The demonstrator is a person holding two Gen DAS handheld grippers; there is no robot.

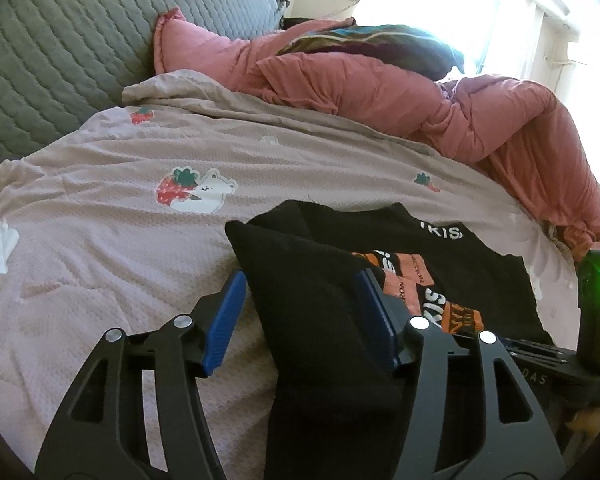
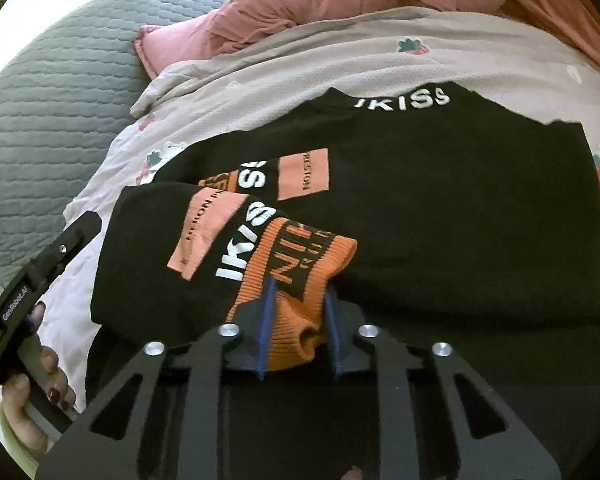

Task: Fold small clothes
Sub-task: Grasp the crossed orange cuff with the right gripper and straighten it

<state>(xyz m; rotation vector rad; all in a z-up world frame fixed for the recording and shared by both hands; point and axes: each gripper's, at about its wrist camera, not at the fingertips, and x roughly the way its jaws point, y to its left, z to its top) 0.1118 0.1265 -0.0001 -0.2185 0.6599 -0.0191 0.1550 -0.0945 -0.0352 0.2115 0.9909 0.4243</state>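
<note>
Two grippers work one black sweater (image 2: 440,200) lying flat on the pink bedspread (image 1: 120,220). The right gripper (image 2: 298,312) pinches its orange ribbed cuff (image 2: 300,264) between narrow jaws; the folded sleeve runs up and leftward from them. The left gripper (image 1: 300,312) stands half-wide, a black fold between its pads, unpressed. No containers appear.

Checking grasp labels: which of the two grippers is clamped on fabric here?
The right gripper: its blue pads pinch the orange ribbed cuff of the black sweater. The left gripper stands open, black fabric lying loose between its fingers.
</note>
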